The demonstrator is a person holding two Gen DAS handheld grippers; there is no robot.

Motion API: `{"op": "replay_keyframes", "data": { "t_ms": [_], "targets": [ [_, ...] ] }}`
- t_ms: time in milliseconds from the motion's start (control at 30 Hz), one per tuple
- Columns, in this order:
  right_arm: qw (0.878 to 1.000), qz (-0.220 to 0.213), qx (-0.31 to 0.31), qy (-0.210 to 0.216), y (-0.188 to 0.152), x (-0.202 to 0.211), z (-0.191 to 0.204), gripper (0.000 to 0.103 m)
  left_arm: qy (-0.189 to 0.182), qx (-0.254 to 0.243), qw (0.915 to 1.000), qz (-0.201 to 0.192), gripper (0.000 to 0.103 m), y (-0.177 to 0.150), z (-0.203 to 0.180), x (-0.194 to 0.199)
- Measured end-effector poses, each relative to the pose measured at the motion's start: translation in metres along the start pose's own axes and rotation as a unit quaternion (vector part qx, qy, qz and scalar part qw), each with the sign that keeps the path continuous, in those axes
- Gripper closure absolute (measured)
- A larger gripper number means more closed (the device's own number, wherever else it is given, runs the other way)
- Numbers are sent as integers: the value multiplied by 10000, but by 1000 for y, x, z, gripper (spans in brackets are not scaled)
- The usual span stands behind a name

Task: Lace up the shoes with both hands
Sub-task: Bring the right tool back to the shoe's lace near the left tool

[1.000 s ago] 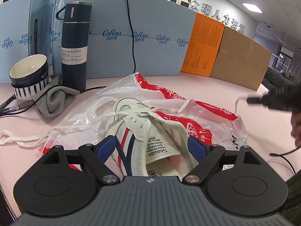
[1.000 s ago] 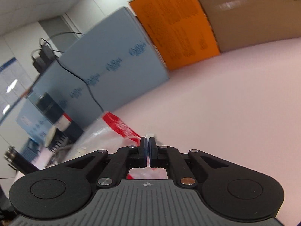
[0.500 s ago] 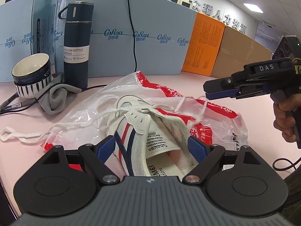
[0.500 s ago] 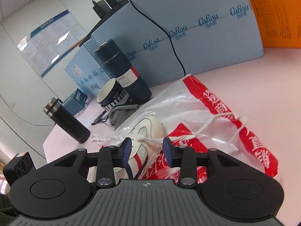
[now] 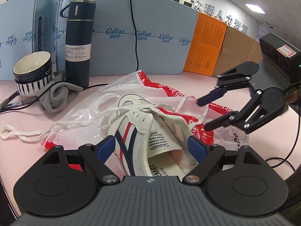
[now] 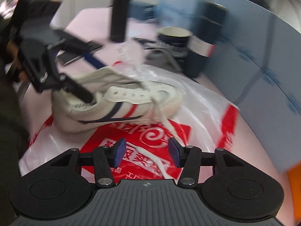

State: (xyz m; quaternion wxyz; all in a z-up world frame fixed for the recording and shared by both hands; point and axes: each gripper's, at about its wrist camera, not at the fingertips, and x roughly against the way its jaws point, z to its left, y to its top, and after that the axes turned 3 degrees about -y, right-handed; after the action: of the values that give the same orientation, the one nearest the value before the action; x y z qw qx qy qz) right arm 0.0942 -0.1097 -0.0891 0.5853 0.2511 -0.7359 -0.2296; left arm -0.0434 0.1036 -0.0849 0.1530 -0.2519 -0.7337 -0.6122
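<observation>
Left wrist view: the left gripper (image 5: 151,146) straddles the heel end of the white sneaker (image 5: 143,128), its blue pads spread against both sides of the collar, seemingly to steady it for lacing.
Sneaker place: toe pointing far, lying on a red and clear plastic bag (image 5: 169,96) on the pink table (image 5: 131,71).
Right gripper (image 5: 202,114): at the right, jaws have just been opening and stand apart with nothing pinched; the right lace end (image 5: 202,115) hangs just beside its tips.
Right wrist view: blurred; that lace end (image 6: 160,160) lies on the bag between the parted pads, untouched.
Left lace (image 5: 33,131): trails loose to the near left.
Around: vacuum bottle (image 5: 79,43), striped bowl (image 5: 32,73), grey cloth (image 5: 54,98), black cable (image 5: 134,28) at the far left.
In the way: crinkled bag under the lace; likely to be caught with it.
</observation>
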Motion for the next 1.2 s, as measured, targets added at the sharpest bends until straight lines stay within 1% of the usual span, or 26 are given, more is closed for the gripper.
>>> {"op": "replay_keyframes", "data": {
  "t_ms": [100,200,233,267,333,400,433,467,500,533,600,667,767,867,967,1000,1033,1067,1100,1133,1200],
  "targets": [
    [9971,147,634,388,3,-18,-1,56,80,37,10000,-42,21,0,1,6],
    [9921,338,995,691,3,-33,-4,60,195,111,9997,-85,20,0,2,12],
    [9901,422,1091,781,4,-38,-4,65,240,142,9996,-101,20,1,2,14],
    [9888,496,1129,838,4,-43,-5,73,280,169,9994,-111,20,1,3,15],
    [9864,635,1154,983,4,-51,-8,76,362,221,9990,-131,20,3,4,16],
    [9855,652,1076,1142,2,-55,-12,79,420,242,9987,-148,20,4,4,17],
    [9850,658,1042,1210,1,-56,-13,86,447,253,9986,-158,20,4,4,17],
    [9854,643,1057,1166,1,-56,-11,96,464,261,9984,-164,20,5,4,16],
    [9859,628,1071,1121,1,-56,-10,99,468,262,9984,-168,20,6,3,16],
    [9864,613,1080,1078,0,-56,-8,99,471,263,9984,-172,20,6,3,15],
    [9884,581,974,1015,-1,-53,-5,99,435,223,9987,-175,20,8,2,13],
    [9920,502,777,859,-3,-48,-5,99,388,170,9990,-160,20,9,1,10],
    [9976,200,203,632,-2,-35,-11,99,438,58,9989,-124,20,10,-2,4],
    [9980,-192,-410,442,3,-17,-18,99,702,-72,9975,-99,20,12,-5,-4],
    [9927,-595,-973,388,9,-3,-22,99,1156,-378,9926,-59,22,16,-9,-13],
    [9906,-705,-1110,382,11,-1,-23,99,1240,-546,9908,-21,24,17,-11,-16],
    [9881,-815,-1246,375,13,2,-23,99,1322,-715,9886,17,30,18,-13,-20],
    [9855,-920,-1375,367,15,5,-24,99,1399,-880,9862,57,33,19,-15,-23],
    [9842,-984,-1427,348,17,5,-24,99,1380,-999,9853,126,44,20,-17,-26],
    [9829,-1048,-1479,328,20,6,-24,99,1360,-1119,9842,194,61,20,-18,-28],
    [9802,-1153,-1578,307,23,6,-23,99,1243,-1322,9829,316,77,20,-20,-32]
  ]
}}
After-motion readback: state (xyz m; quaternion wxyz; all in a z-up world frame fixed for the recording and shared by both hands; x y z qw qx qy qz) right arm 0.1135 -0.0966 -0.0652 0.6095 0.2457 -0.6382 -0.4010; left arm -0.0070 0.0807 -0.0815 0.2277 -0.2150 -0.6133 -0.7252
